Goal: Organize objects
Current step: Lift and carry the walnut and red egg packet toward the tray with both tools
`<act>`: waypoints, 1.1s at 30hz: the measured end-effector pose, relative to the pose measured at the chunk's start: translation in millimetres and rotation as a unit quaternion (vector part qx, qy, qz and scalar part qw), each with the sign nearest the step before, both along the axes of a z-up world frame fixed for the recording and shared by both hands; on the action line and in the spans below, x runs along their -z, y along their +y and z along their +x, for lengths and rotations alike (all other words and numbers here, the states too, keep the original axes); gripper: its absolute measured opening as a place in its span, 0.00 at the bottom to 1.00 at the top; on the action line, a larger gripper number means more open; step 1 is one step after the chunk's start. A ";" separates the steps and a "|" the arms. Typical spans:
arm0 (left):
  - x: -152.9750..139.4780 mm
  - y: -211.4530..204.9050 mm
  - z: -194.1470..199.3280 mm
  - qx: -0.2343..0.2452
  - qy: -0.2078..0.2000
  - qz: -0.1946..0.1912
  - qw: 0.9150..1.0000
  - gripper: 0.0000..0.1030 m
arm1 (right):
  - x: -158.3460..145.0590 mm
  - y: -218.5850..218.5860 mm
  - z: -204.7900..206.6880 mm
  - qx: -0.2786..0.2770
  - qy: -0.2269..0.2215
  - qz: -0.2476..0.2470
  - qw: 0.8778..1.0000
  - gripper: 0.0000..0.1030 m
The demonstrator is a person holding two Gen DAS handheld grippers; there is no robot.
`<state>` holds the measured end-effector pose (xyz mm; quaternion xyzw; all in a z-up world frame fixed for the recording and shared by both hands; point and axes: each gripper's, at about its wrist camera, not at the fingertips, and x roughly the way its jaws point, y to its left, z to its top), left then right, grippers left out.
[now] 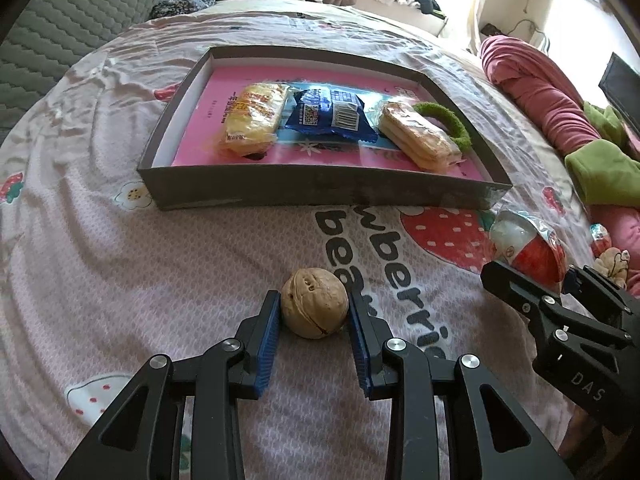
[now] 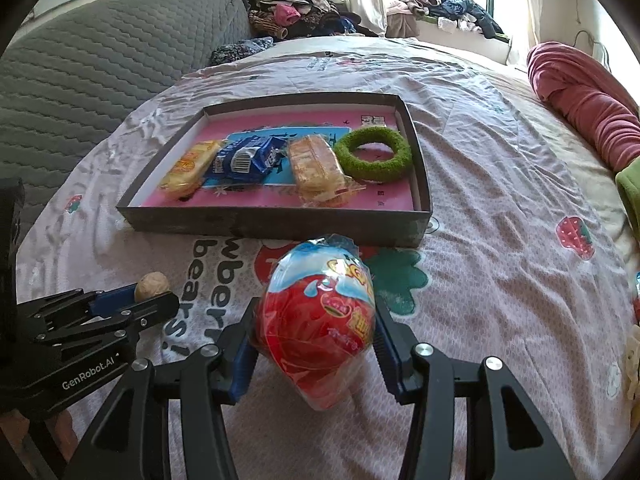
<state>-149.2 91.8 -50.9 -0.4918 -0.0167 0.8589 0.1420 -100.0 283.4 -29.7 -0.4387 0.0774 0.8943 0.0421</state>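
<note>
A shallow dark box point(image 1: 320, 190) point(image 2: 280, 222) with a pink floor lies on the bed. In it lie a yellow snack pack point(image 1: 250, 118) point(image 2: 188, 170), a blue biscuit pack point(image 1: 332, 116) point(image 2: 244, 160), a wrapped wafer pack point(image 1: 418, 136) point(image 2: 316, 168) and a green fuzzy ring point(image 1: 448, 118) point(image 2: 372, 156). My left gripper point(image 1: 314, 308) point(image 2: 154, 294) is shut on a walnut point(image 1: 314, 308) point(image 2: 151, 285) just in front of the box. My right gripper point(image 2: 316, 324) point(image 1: 532, 276) is shut on a red and blue wrapped egg toy point(image 2: 320, 320) point(image 1: 524, 248), to the right of the walnut.
The bed sheet point(image 1: 160, 280) has strawberry prints. A pink and green blanket roll point(image 1: 560, 112) point(image 2: 580, 108) lies along the right edge. A grey quilted headboard point(image 2: 100, 80) is at the left. Clothes pile up by the window point(image 2: 440, 4). Small toys point(image 1: 612, 256) lie at the far right.
</note>
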 end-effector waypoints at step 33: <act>-100.7 -31.3 100.6 -0.022 0.076 -0.012 0.997 0.32 | -99.7 -63.5 91.6 -0.022 0.064 0.028 0.997 0.50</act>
